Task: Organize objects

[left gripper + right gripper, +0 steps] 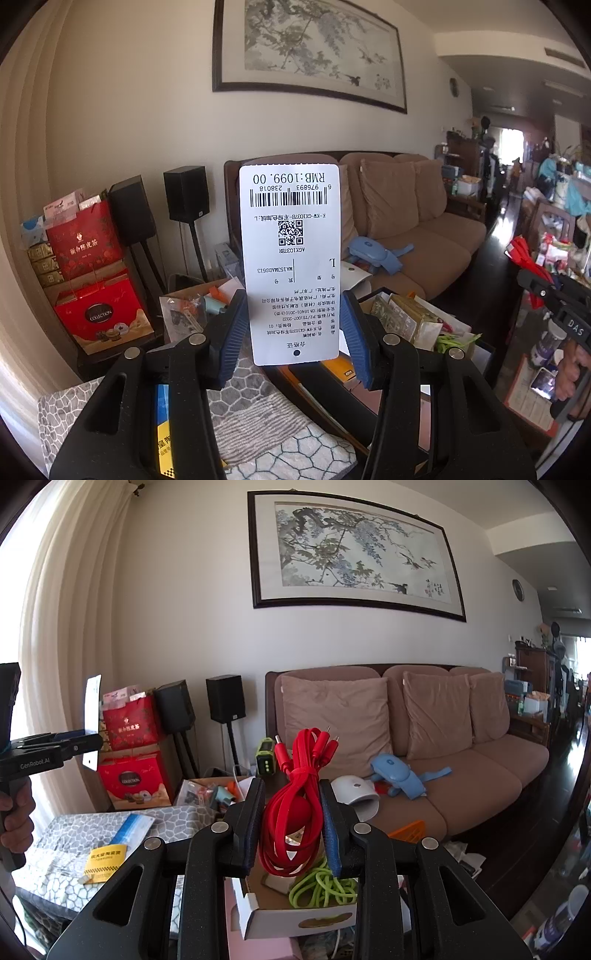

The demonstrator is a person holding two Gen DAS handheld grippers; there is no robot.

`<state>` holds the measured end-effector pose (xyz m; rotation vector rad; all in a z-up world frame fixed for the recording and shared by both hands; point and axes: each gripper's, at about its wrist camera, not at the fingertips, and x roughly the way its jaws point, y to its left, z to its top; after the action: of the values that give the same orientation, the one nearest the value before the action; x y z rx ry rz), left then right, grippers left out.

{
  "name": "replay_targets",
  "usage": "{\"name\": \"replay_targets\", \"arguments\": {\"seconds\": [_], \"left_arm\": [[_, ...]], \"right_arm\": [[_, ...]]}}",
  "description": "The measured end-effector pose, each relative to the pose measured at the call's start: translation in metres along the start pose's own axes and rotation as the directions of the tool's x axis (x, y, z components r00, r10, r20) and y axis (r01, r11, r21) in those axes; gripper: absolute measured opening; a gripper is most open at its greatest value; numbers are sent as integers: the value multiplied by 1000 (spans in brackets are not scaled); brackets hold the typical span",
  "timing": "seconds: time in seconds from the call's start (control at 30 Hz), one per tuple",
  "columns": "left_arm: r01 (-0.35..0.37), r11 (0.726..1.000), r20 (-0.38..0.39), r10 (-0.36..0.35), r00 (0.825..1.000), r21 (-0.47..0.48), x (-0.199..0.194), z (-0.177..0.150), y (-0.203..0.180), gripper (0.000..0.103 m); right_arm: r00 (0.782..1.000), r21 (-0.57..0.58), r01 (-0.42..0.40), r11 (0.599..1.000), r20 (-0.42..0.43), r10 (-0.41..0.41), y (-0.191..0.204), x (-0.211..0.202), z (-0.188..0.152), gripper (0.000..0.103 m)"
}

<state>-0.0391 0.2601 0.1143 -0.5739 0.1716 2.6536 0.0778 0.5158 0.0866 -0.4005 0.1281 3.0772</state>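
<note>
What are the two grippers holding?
Left gripper: white price tag, pinched by its lower side edges. Right gripper: bundled red cable, squeezed mid-coil.

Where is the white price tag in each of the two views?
Left wrist view: the white price tag stands upright in the centre, between the blue pads of the left hand-held gripper.
Right wrist view: the tag shows edge-on at the far left, held by that gripper.
Shared landmark: the red gift bag.

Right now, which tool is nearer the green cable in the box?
Right. The right tool, gripping the red cable, hangs just above the green cable; the left tool is far off, holding a tag.
</note>
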Motion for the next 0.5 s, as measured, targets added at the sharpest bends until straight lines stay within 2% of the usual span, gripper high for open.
{"name": "replay_targets", "arguments": {"seconds": [0.5], "left_arm": [[19, 1000, -1, -19, 1000, 19, 6, 4, -15, 47]], "right_arm": [[1000, 16, 12, 1000, 11, -12, -5, -1, 1, 29]]}}
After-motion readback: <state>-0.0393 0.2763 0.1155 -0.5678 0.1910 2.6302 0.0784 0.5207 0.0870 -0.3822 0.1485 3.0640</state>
